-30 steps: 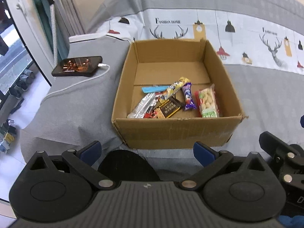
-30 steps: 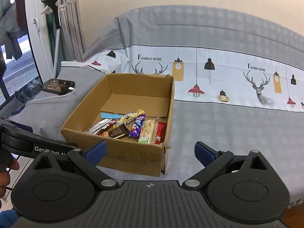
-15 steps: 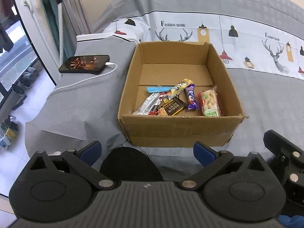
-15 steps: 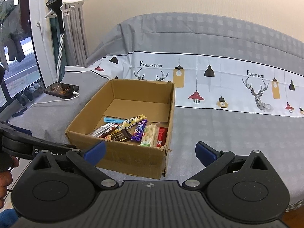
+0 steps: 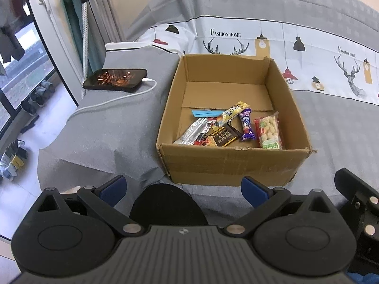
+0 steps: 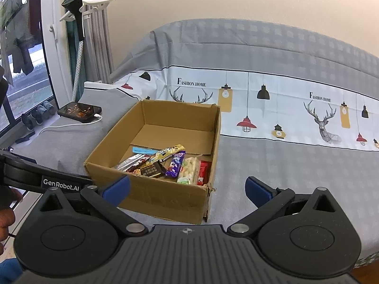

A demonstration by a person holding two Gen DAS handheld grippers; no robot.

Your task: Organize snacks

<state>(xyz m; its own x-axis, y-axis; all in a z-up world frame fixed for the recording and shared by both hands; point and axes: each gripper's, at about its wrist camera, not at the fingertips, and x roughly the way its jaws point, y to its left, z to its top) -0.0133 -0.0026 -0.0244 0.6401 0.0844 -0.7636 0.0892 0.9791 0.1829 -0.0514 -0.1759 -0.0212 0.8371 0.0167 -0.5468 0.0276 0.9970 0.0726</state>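
An open cardboard box (image 5: pixel 234 165) (image 6: pixel 151 196) stands on the grey bedcover. Several snacks lie along its near end: a silver bar (image 5: pixel 193 131), a dark chocolate packet (image 5: pixel 222 138) (image 6: pixel 151 171), a yellow bar (image 5: pixel 233 113), a purple wrapper (image 5: pixel 246 127) (image 6: pixel 175 163), a clear bag of puffed pieces (image 5: pixel 268 130) (image 6: pixel 188 171) and a red packet (image 6: pixel 205 172). My left gripper (image 5: pixel 183 188) hovers open just short of the box's near wall, holding nothing. My right gripper (image 6: pixel 187 187) is open and empty too, before the box's near right corner.
A phone (image 5: pixel 116 78) (image 6: pixel 79 111) on a white charging cable (image 5: pixel 113 100) lies left of the box. The bed's left edge drops to the floor by a window and shoes (image 5: pixel 35 95). A garment steamer (image 6: pixel 78 47) stands by the curtain. Bare grey cover (image 6: pixel 296 165) stretches right of the box.
Both grippers have drawn back and up from the box, so it sits further off in both views. The snacks have not moved.
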